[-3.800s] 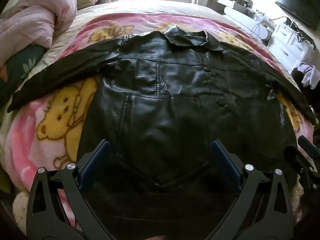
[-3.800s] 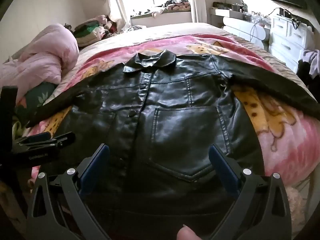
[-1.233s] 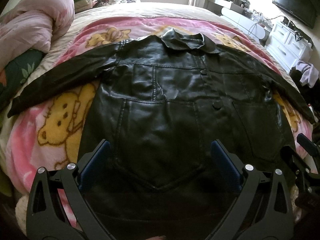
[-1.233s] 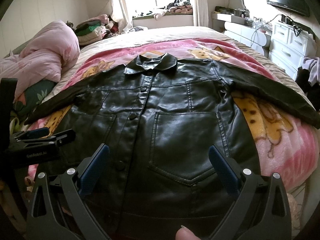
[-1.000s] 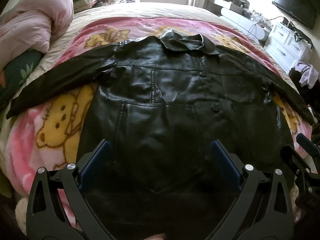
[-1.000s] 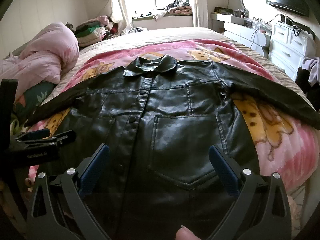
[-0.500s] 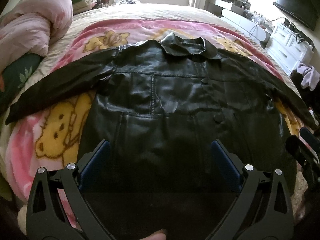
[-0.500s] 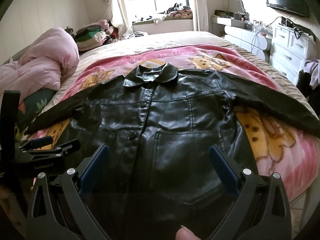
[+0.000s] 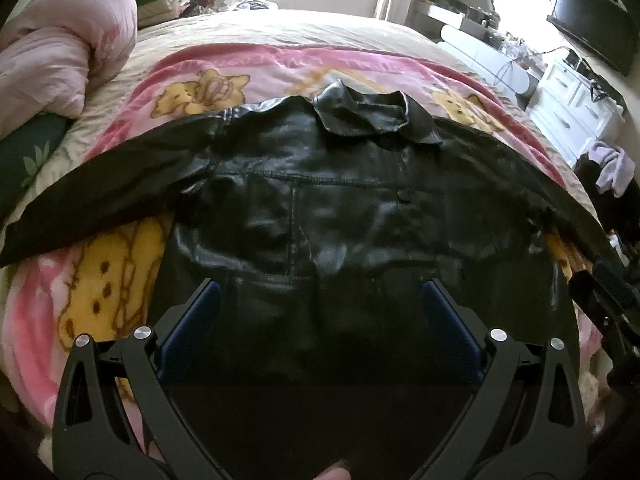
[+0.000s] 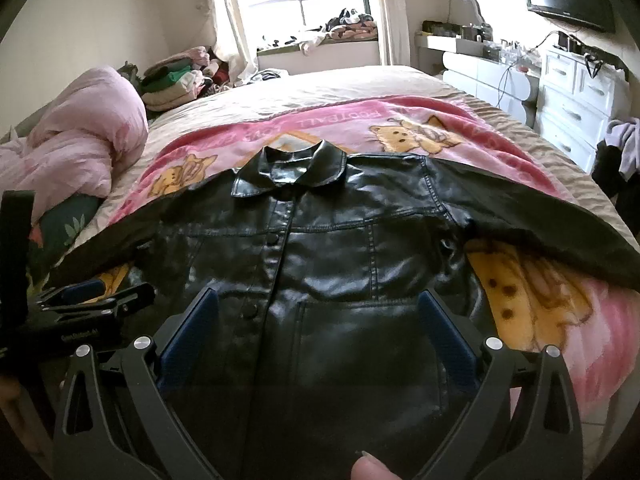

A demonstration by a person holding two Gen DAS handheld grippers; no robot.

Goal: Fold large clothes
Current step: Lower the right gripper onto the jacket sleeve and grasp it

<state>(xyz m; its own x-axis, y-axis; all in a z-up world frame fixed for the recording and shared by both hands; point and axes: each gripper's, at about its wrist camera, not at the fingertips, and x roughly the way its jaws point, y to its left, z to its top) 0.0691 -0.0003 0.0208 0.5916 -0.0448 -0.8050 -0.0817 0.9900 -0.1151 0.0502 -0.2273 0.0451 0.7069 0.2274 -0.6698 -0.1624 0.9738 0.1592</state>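
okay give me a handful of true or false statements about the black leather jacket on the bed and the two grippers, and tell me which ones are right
1. The black leather jacket lies front side up with its sleeves spread out. True.
2. The jacket lies on a plain blue sheet. False: it lies on a pink cartoon-bear blanket.
3. The left gripper has its jaws wide apart and grips nothing. True.
4. The right gripper is clamped on the collar. False: its jaws are open, and the collar lies far ahead, untouched.
5. A rolled pink duvet sits at the bed's left side. True.
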